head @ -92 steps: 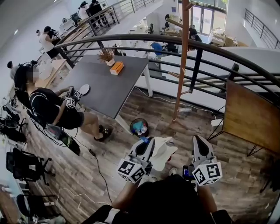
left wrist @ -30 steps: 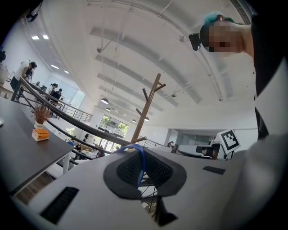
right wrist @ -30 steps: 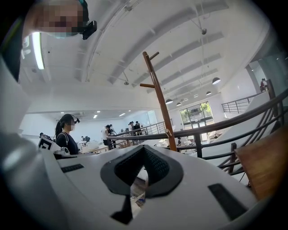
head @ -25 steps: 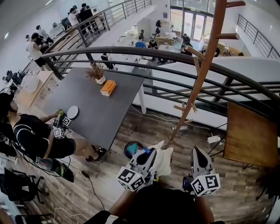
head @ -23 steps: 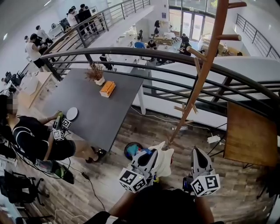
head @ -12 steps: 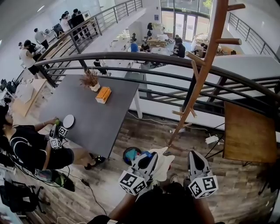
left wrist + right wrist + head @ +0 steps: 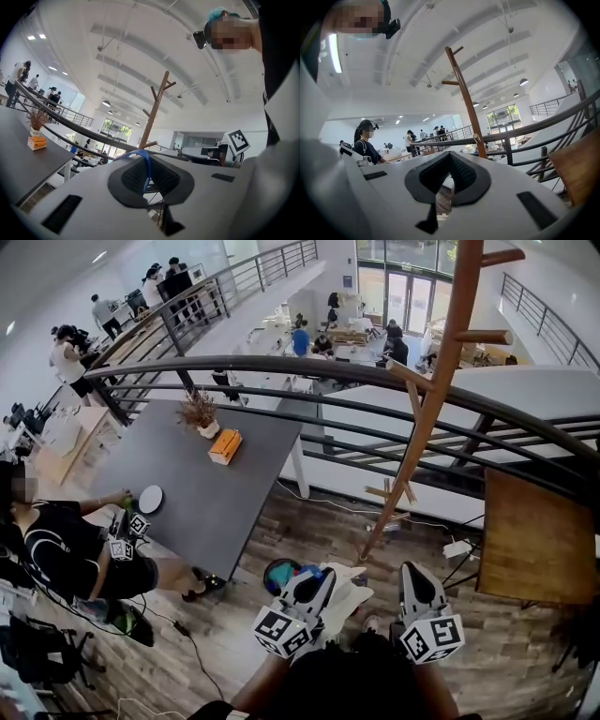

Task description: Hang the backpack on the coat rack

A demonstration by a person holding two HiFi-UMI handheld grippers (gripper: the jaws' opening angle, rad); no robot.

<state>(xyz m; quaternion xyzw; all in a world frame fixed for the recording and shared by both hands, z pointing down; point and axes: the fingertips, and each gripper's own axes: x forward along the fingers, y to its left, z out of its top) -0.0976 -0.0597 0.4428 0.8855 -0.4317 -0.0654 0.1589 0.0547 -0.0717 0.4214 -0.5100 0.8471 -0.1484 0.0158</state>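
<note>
The wooden coat rack (image 7: 439, 390) stands ahead of me by the railing, its pegs high up; it also shows as a coat rack (image 7: 156, 112) in the left gripper view and a coat rack (image 7: 466, 101) in the right one. My left gripper (image 7: 322, 575) is shut on the blue strap (image 7: 146, 165) of the white backpack (image 7: 352, 592), which hangs low between both grippers, short of the rack's foot. My right gripper (image 7: 410, 571) is beside it, jaws shut with nothing seen between them.
A curved black railing (image 7: 309, 367) runs behind the rack. A grey table (image 7: 211, 493) with an orange box (image 7: 225, 445) stands left; a person (image 7: 66, 545) sits by it. A round bin (image 7: 279, 573) lies near my left gripper. A wooden board (image 7: 539, 540) stands at right.
Since 3.7 s ago I have come closer to the rack and the view has lifted. Over the last second the grippers and backpack hold the same pose.
</note>
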